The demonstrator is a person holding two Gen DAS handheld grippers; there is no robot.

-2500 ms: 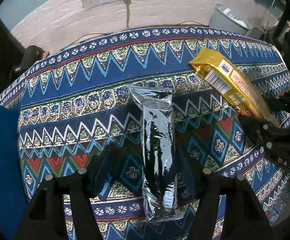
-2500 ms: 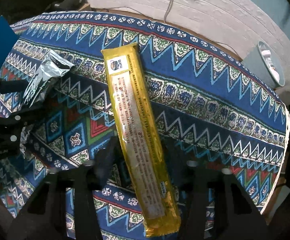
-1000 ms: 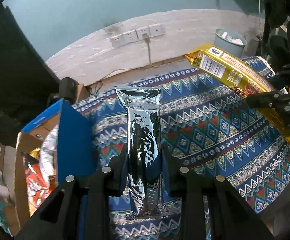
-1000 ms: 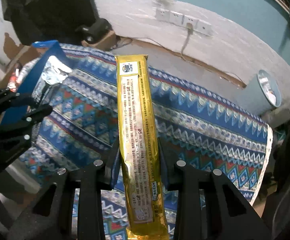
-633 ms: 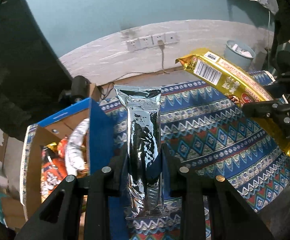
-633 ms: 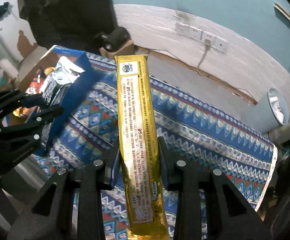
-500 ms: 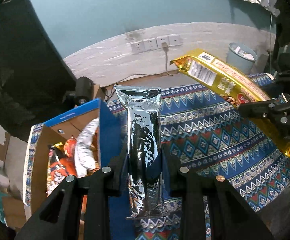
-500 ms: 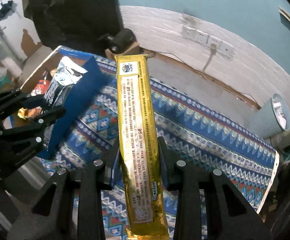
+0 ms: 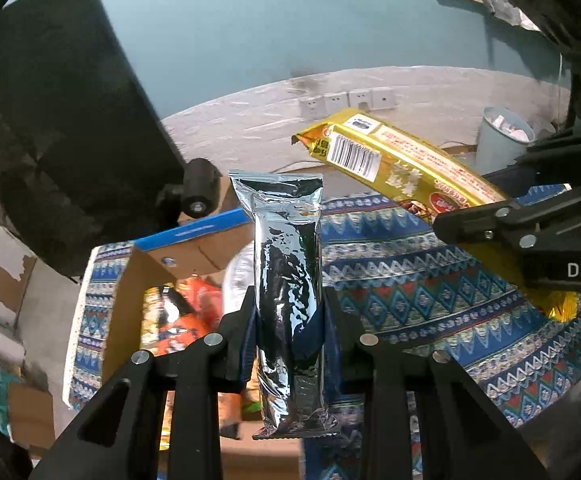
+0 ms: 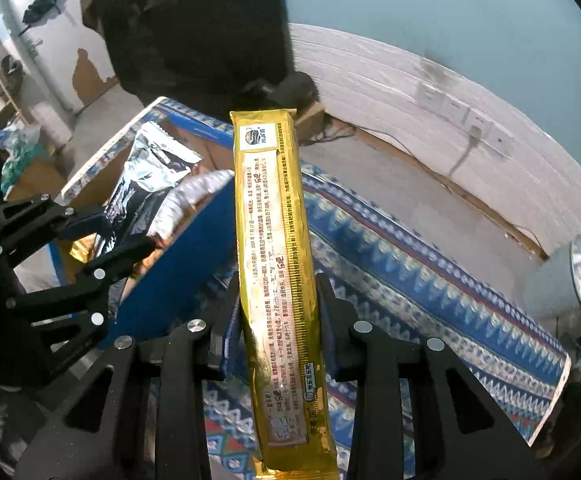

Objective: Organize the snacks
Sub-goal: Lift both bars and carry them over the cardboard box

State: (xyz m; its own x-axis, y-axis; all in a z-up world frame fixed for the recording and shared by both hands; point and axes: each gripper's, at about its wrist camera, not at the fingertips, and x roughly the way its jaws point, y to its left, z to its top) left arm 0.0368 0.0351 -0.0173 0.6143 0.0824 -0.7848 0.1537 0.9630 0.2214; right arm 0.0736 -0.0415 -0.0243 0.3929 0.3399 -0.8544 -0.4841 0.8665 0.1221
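Observation:
My left gripper (image 9: 289, 316) is shut on a long silver foil packet (image 9: 286, 264), held upright above the open cardboard box (image 9: 158, 256) with blue flaps. My right gripper (image 10: 277, 312) is shut on a long gold snack packet (image 10: 274, 264), raised over the patterned tablecloth (image 10: 410, 280) beside the box. In the left wrist view the gold packet (image 9: 390, 168) and the right gripper's fingers (image 9: 490, 220) show at the right. In the right wrist view the left gripper (image 10: 106, 232) with the silver packet (image 10: 142, 176) shows at the left, over the box (image 10: 194, 240).
The box holds several snack bags, an orange one (image 9: 178, 320) and a silver one (image 9: 234, 272). A grey bin (image 9: 502, 140) stands by the wall with sockets (image 9: 346, 100). A dark panel (image 9: 70, 140) rises behind the box. The table edge (image 10: 562, 380) is at the right.
Both grippers have risen and swung left with their packets. The box, at first only a blue flap at the left edge, now lies below the silver packet with its contents showing.

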